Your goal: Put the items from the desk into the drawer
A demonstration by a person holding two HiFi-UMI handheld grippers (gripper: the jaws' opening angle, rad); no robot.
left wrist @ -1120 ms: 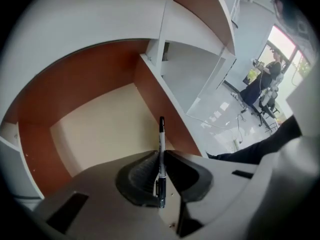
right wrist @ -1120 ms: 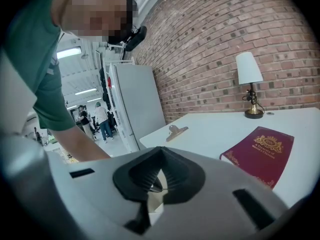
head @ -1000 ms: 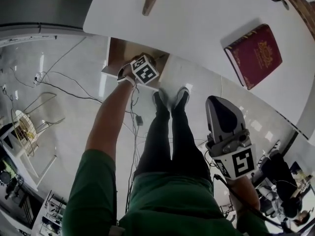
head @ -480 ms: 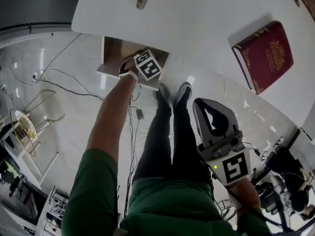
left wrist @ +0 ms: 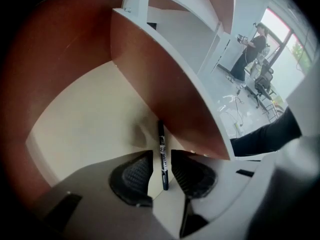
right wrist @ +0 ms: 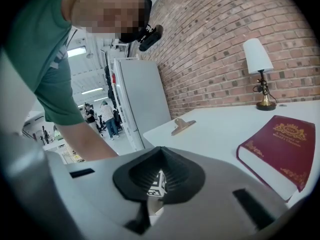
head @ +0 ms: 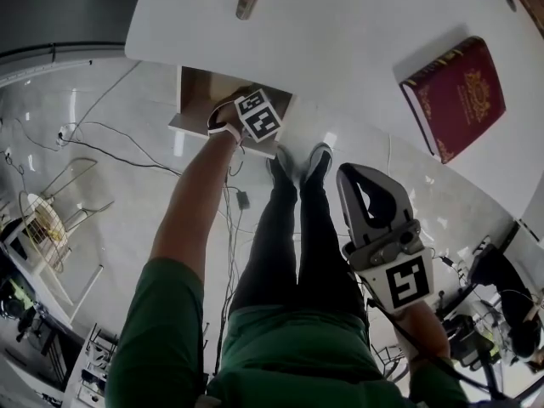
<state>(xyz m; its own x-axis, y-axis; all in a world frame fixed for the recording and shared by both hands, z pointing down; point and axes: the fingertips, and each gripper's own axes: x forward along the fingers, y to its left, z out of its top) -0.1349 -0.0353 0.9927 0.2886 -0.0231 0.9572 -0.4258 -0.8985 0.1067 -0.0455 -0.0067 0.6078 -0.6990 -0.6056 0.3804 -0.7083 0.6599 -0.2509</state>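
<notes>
Down by drawer wall, dropping pen between just-opened, spread left fingers; next, lift clear, fetch book.

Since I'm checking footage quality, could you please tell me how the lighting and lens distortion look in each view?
Head view: fisheye bows the desk edge; glare streaks the glossy floor. Left gripper view: drawer dim, corners vignetted, window blown out. Right gripper view: evenly lit, book sharp.

Open-plan office or lab: white desk, brick wall, table lamp, loose cables across a glossy floor
</notes>
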